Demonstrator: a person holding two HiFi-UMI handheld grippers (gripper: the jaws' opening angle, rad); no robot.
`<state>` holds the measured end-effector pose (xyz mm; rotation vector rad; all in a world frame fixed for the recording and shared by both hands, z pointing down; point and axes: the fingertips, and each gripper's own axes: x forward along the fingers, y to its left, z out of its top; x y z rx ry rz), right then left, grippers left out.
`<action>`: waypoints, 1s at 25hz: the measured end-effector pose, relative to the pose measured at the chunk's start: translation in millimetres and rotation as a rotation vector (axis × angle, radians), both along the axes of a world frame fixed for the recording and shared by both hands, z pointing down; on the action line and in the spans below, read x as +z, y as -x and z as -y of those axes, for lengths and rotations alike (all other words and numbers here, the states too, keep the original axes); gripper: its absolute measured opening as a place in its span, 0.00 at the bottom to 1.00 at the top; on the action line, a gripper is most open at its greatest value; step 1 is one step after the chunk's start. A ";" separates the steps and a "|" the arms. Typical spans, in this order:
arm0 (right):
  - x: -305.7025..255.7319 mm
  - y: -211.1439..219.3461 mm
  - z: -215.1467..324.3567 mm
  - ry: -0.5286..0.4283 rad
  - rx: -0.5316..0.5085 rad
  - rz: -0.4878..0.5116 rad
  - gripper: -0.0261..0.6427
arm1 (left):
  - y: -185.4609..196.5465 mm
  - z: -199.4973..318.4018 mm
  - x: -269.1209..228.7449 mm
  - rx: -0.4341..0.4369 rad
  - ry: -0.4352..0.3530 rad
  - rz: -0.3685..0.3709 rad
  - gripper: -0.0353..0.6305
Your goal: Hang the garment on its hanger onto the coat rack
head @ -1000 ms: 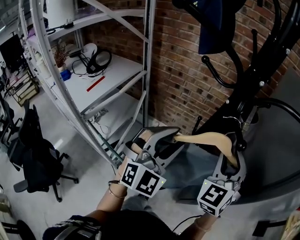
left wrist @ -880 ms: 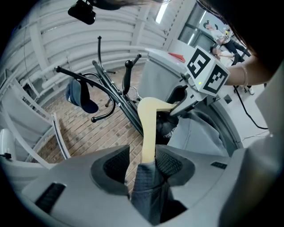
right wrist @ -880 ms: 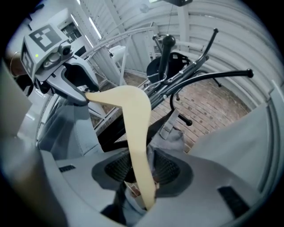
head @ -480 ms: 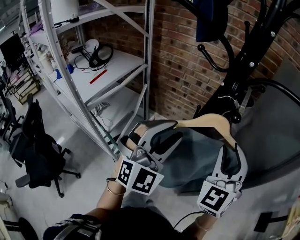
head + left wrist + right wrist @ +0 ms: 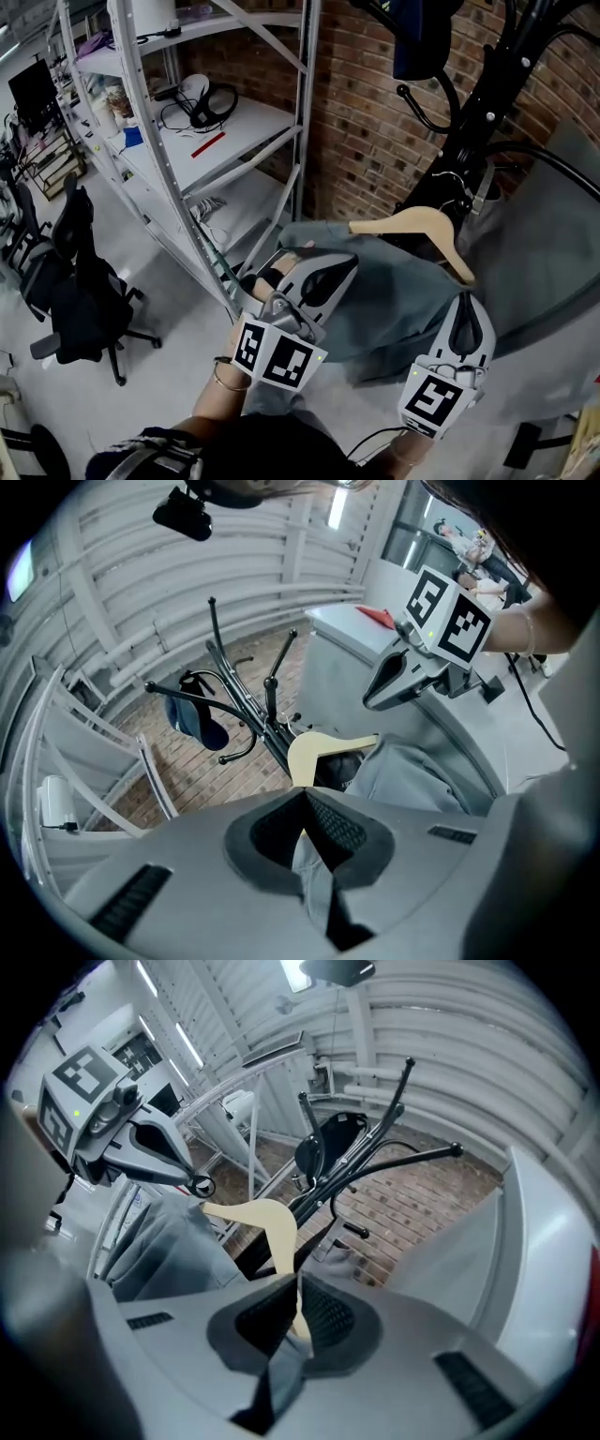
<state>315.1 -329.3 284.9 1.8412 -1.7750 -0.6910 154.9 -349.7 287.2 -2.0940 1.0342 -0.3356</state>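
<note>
A grey garment (image 5: 394, 292) hangs on a wooden hanger (image 5: 419, 225), held up in front of the black coat rack (image 5: 489, 112). My left gripper (image 5: 339, 269) is shut on the garment's left shoulder; grey fabric (image 5: 311, 869) is pinched between its pads. My right gripper (image 5: 466, 305) holds the hanger's right end, and its jaws are closing on the wood (image 5: 298, 1309) and fabric there. The hanger's metal hook (image 5: 455, 178) is close to the rack's pole. A dark blue cap (image 5: 422, 37) hangs on an upper rack arm.
Grey metal shelving (image 5: 202, 155) with headphones and small items stands to the left. A black office chair (image 5: 84, 281) sits on the floor at far left. A brick wall (image 5: 361, 122) is behind the rack, and a grey curved panel (image 5: 553, 253) lies at right.
Both grippers' jaws have narrowed from wide apart to pinching the garment and hanger. Hanger and garment have risen and moved closer to the rack's pole.
</note>
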 end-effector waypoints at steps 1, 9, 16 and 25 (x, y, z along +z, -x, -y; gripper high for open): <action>-1.3 0.9 -1.8 -0.001 0.001 0.009 0.09 | 0.8 -2.2 -0.3 -0.002 0.002 -0.002 0.06; -6.2 8.6 -10.0 -0.012 -0.011 0.005 0.08 | 7.6 -11.7 -4.8 -0.016 -0.008 -0.004 0.06; -7.3 10.9 -9.4 -0.011 -0.007 -0.006 0.08 | 8.3 -10.9 -8.3 -0.008 -0.004 -0.014 0.06; -7.0 20.8 -3.8 0.007 -0.006 -0.006 0.08 | 12.3 -9.0 -8.4 0.024 0.059 -0.049 0.06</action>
